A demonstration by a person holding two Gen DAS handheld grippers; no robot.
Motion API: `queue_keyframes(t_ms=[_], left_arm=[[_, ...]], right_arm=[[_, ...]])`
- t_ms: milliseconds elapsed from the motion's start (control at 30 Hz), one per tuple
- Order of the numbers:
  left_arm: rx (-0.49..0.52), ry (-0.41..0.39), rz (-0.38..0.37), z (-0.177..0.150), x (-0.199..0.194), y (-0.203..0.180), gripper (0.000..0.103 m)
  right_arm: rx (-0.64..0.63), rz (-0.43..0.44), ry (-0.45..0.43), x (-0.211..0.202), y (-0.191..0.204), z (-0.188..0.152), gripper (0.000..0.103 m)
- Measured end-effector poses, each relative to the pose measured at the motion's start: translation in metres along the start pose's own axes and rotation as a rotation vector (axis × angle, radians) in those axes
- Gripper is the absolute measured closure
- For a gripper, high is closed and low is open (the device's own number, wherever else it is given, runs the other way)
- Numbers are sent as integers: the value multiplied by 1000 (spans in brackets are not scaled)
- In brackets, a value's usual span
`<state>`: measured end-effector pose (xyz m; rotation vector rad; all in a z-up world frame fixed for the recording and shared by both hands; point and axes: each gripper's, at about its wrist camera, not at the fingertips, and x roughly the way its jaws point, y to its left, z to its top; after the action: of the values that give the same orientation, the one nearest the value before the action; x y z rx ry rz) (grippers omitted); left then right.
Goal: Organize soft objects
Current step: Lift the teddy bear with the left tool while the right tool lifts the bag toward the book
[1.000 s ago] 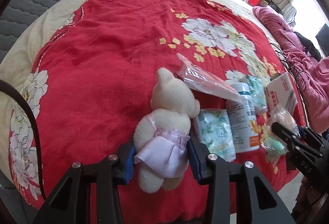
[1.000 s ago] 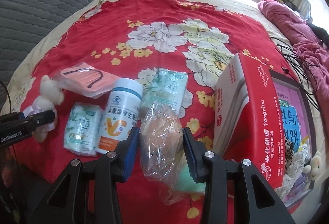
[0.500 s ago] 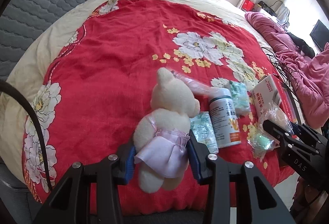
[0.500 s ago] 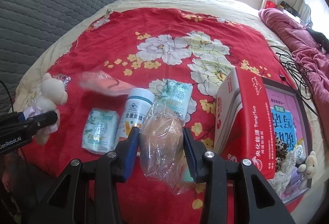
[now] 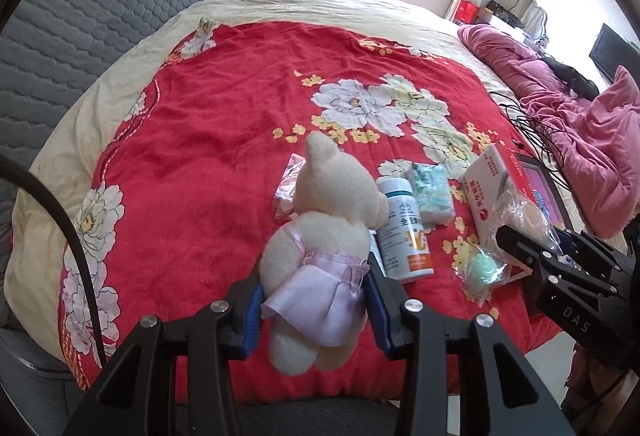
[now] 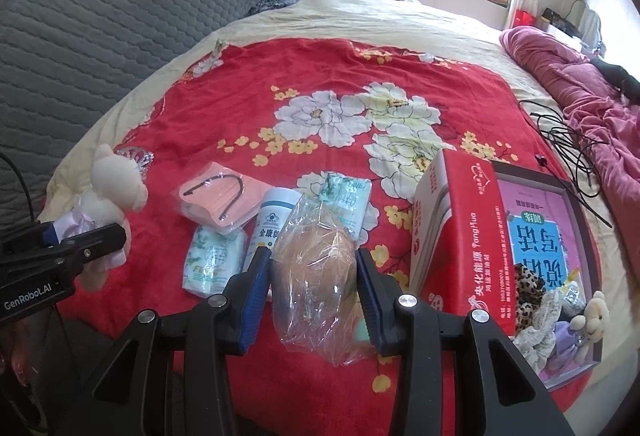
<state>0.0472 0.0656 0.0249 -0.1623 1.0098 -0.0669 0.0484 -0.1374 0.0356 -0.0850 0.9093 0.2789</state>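
Above red floral bedspread (image 5: 208, 139): left claw (image 5: 314, 300) clamped cream teddy bear (image 5: 320, 236) at its lilac skirt, clear of bed. Right claw (image 6: 314, 284) squeezed clear bag with tan soft object (image 6: 316, 268), also lifted. Only right view showed "YangHua" on red box (image 6: 460, 236), "GenRobot.AI" on left claw, pink masks packet (image 6: 218, 201). Only left view showed "DAS" on right claw, mint-green ball in bag (image 5: 482, 268).
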Motion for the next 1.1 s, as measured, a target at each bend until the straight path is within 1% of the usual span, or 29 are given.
queue_keyframes(t_ms=[400,733,1100], left_arm=[[70,-25,-16,-1,-19,-42,59],[143,-28,-49,-5,-26,-89,59],[216,-13,-75,-11,-22,-135,59]], right_arm=[[47,-5,-52,-31,-23,-5,59],[116,-33,-86,-54,-63,-18,59],[215,-63,-107,-72,-113,-35,59]])
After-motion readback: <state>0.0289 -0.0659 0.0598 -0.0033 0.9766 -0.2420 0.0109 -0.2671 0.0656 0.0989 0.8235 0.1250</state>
